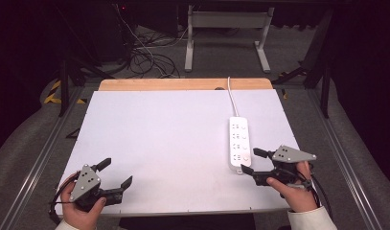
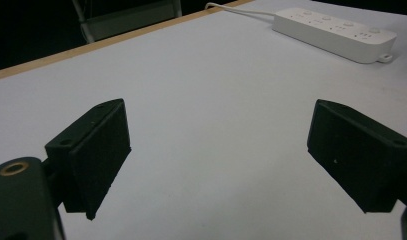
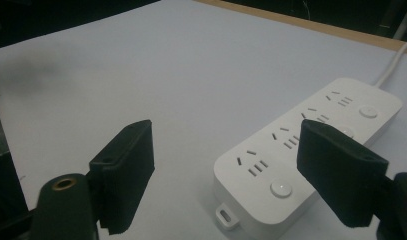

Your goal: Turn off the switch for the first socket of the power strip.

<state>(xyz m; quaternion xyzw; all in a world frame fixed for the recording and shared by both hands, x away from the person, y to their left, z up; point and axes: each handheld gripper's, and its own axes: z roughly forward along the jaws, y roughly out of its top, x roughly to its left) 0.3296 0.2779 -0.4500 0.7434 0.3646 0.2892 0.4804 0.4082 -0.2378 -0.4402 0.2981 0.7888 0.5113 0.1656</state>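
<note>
White power strip (image 1: 240,143) lies on the white table top (image 1: 159,143), right half, long axis running 12-to-6, its white cable (image 1: 232,98) leaving the far end toward 12 and going over the wooden back edge (image 1: 183,84). Right gripper (image 1: 248,161) held in the person's right hand (image 1: 295,191) at the near right corner, jaws spread wide, nothing between them; the strip's near end sits just at 11 o'clock from the jaw tips, very close, contact not clear from above. In the right gripper view the strip (image 3: 311,150) runs from centre out to 1 o'clock, its near end with a round button and small hanging tab between and just ahead of the open jaws of the gripper (image 3: 226,170). Left gripper (image 1: 117,173) in the left hand (image 1: 80,206) at the near left corner, jaws also wide and empty, well apart from the strip, which is off at its 2 o'clock. Left gripper view: bare table between the jaws of the gripper (image 2: 218,150), strip (image 2: 336,35) far off at 1 o'clock.
</note>
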